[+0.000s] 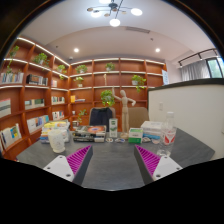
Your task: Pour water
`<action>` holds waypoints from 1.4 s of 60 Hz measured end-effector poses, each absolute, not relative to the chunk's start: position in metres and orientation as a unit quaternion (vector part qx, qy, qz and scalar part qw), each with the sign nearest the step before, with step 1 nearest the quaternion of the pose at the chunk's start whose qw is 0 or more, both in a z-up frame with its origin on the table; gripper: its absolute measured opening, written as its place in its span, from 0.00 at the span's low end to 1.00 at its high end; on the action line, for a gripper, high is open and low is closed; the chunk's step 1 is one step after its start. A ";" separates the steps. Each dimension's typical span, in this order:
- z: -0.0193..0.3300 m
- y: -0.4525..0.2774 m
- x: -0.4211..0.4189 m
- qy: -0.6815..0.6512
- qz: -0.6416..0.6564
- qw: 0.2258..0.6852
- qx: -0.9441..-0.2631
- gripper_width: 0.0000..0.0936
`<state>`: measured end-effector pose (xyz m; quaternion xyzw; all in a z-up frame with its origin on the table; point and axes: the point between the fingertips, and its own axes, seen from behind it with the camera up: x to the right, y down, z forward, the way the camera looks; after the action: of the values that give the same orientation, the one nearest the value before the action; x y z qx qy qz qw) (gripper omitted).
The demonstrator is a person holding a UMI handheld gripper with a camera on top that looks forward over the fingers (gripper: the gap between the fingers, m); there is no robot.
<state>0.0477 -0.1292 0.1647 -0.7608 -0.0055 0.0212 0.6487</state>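
The tool (112,160) is held above the near part of a grey counter (112,172), aimed across it toward the far side. Its two fingers are spread wide, with the magenta pads (78,157) facing each other across bare counter surface. Nothing stands between them; the tool is released and grasps nothing.

The task's likely source vessel, a clear plastic bottle (168,135), stands upright on the counter ahead of the tool and off to its right, just beyond the tip of the right finger. Its long axis is vertical. A pale cup-like container (57,137) stands ahead and to the left, beyond the left finger; whether it is the receiving vessel cannot be confirmed. The two are well apart, with the tool's centre line passing between them.

Small boxes and packets (150,131) lie near the bottle toward the counter's far edge. Lit bookshelves (30,95) line the room behind.

Assessment: the task has not begun. The coming move calls for swinging the tool rightward and forward so that the upright bottle enters the gap between the fingers. The nearby boxes leave limited margin on the bottle's left side.
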 end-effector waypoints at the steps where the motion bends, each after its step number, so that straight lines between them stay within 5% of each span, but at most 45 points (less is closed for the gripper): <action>1: 0.152 -0.126 0.059 -0.004 0.016 0.650 -0.759 0.95; 16: 0.109 -0.089 0.192 0.048 -0.058 0.644 -0.761 0.95; 38: 0.107 0.004 0.287 0.076 -0.058 0.651 -0.753 0.91; 44: 0.112 0.021 0.291 0.062 -0.065 0.663 -0.744 0.79; 47: 0.113 0.027 0.289 0.050 -0.067 0.666 -0.741 0.68; 48: 0.113 0.028 0.288 0.047 -0.067 0.667 -0.741 0.56; 54: 0.114 0.033 0.288 0.040 -0.067 0.664 -0.743 0.52; 60: 0.113 0.036 0.282 0.028 -0.062 0.668 -0.741 0.35; 84: 0.125 0.045 0.174 -0.162 -0.183 0.638 -0.730 0.35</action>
<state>0.1741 0.0449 0.1251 -0.7304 -0.1622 -0.1826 0.6378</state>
